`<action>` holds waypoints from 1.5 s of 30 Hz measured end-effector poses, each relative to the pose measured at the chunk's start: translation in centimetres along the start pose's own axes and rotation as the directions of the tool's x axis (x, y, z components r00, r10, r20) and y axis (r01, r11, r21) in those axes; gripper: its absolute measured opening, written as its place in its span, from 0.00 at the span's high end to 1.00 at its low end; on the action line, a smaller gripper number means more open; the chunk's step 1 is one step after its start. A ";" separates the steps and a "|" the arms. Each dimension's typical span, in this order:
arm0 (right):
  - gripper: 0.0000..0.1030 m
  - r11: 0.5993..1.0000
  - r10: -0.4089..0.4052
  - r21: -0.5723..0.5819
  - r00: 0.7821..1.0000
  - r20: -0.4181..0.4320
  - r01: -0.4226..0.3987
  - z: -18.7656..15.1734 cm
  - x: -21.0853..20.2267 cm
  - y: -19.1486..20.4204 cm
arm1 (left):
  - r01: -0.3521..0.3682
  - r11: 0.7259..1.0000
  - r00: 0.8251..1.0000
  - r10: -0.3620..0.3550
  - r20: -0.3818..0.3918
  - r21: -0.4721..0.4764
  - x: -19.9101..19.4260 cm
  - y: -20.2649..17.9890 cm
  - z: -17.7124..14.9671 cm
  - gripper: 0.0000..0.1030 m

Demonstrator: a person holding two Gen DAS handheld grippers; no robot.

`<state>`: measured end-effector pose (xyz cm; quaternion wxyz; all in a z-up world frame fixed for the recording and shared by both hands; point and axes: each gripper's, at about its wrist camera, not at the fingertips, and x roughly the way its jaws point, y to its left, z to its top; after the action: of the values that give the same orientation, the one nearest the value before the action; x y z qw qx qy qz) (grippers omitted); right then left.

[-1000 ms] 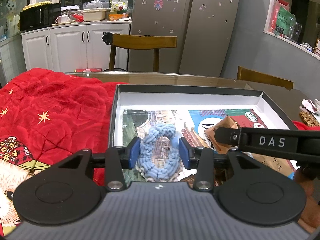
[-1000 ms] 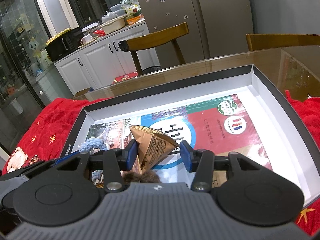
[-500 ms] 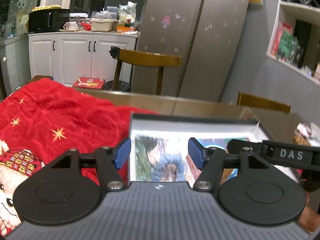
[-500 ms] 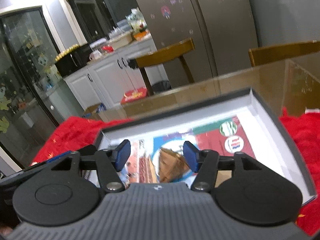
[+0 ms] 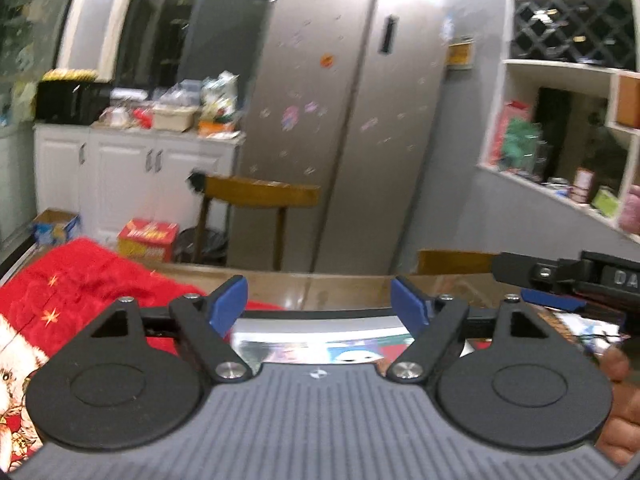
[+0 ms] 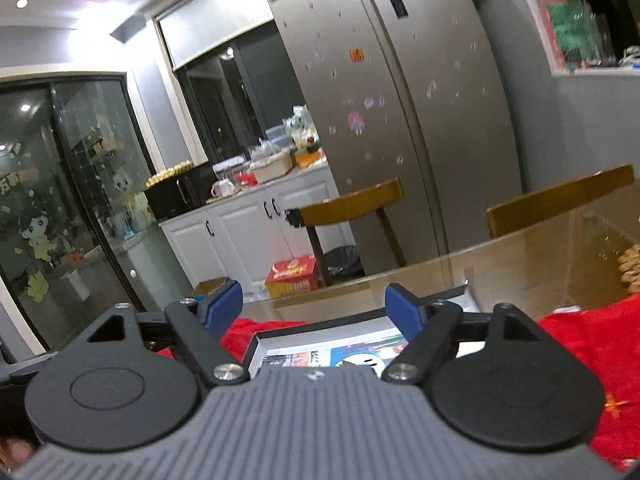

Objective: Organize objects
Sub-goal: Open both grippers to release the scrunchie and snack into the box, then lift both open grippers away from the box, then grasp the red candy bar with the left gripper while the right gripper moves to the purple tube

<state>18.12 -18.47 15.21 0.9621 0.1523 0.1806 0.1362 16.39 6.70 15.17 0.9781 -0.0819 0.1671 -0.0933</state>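
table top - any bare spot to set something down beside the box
Bare glass table runs behind the box, up to the wooden chairs. The red blanket covers both sides of the box. A brown object crowds the table's far right edge.

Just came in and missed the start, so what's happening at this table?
A person holds a two-finger gripper in each hand above a shallow box that sits on a red blanket on the table. Both the left gripper and the right gripper are empty, with their jaws opening and nothing between the blue fingers. Only the printed sheet lining the box shows; whatever else is inside is hidden behind the grippers.
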 end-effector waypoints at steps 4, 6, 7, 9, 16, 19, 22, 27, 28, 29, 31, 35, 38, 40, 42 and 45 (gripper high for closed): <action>0.14 1.000 0.000 0.018 0.999 0.034 -0.001 0.2 -3.5 -0.9 | 0.060 0.997 0.996 -0.064 0.064 0.053 -4.2 -4.1 -0.3 0.20; 0.12 1.000 -0.003 0.029 0.999 0.046 0.002 0.1 -4.9 -1.4 | 0.070 0.994 0.993 -0.077 0.094 0.080 -6.0 -6.1 -0.7 0.20; 0.12 0.999 -0.006 0.033 0.999 0.050 0.004 0.0 -5.4 -1.5 | 0.076 0.993 0.990 -0.087 0.109 0.094 -6.8 -7.0 -0.9 0.20; 0.12 0.999 -0.006 0.044 0.998 0.058 0.004 -0.3 -6.2 -1.8 | 0.087 0.988 0.985 -0.104 0.136 0.125 -8.6 -8.3 -1.4 0.20; 0.11 0.999 0.003 0.052 0.999 0.050 -0.005 -2.9 -7.1 -1.9 | 0.022 0.991 0.989 -0.040 0.140 0.131 -12.1 -8.8 -3.5 0.20; 0.11 1.000 -0.016 0.025 0.999 0.050 0.015 -4.7 -7.1 -1.9 | -0.014 0.991 0.994 0.000 0.108 0.131 -12.0 -7.7 -5.2 0.20; 0.11 0.998 -0.062 0.015 0.997 0.036 0.061 -6.4 -6.4 -2.4 | -0.044 0.988 0.995 0.030 0.096 0.145 -11.4 -6.6 -7.2 0.20; 0.11 0.991 -0.111 0.067 0.992 -0.062 0.115 -8.5 -4.5 -4.6 | -0.017 0.984 1.000 0.020 -0.013 0.178 -8.9 -6.7 -9.9 0.20; 0.11 0.989 -0.117 0.079 0.990 -0.080 0.123 -8.7 -4.2 -5.1 | -0.004 0.984 0.999 0.010 -0.032 0.176 -8.6 -6.7 -10.5 0.20; 0.11 0.986 -0.127 0.099 0.987 -0.098 0.137 -9.1 -4.0 -5.7 | 0.003 0.984 0.999 0.005 -0.049 0.178 -8.1 -6.8 -11.0 0.20; 0.11 0.977 -0.142 0.142 0.982 -0.128 0.159 -9.6 -3.7 -6.8 | 0.004 0.981 0.997 0.012 -0.081 0.194 -7.1 -7.4 -12.3 0.20; 0.11 0.967 -0.155 0.178 0.974 -0.168 0.185 -10.1 -3.2 -8.1 | -0.019 0.958 0.991 0.055 -0.118 0.285 -4.7 -8.8 -15.3 0.19; 0.11 0.962 -0.139 0.206 0.970 -0.202 0.180 -10.2 -2.8 -8.9 | -0.027 0.944 0.981 0.088 -0.172 0.328 -2.7 -8.9 -17.1 0.19; 0.11 0.956 -0.133 0.228 0.967 -0.219 0.183 -10.4 -2.7 -9.5 | -0.026 0.943 0.976 0.096 -0.197 0.333 -1.7 -8.8 -17.9 0.19; 0.11 0.952 -0.125 0.246 0.963 -0.238 0.184 -10.5 -2.6 -9.9 | -0.040 0.932 0.969 0.124 -0.212 0.360 -0.5 -9.2 -17.9 0.19; 0.11 0.946 -0.107 0.269 0.957 -0.268 0.181 -10.8 -2.2 -10.5 | -0.081 0.917 0.962 0.174 -0.210 0.390 0.5 -9.3 -18.5 0.14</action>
<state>14.09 -26.14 2.73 0.9061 0.2602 0.3291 0.0549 9.13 -4.78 -0.42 0.9519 0.1311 0.2682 -0.0685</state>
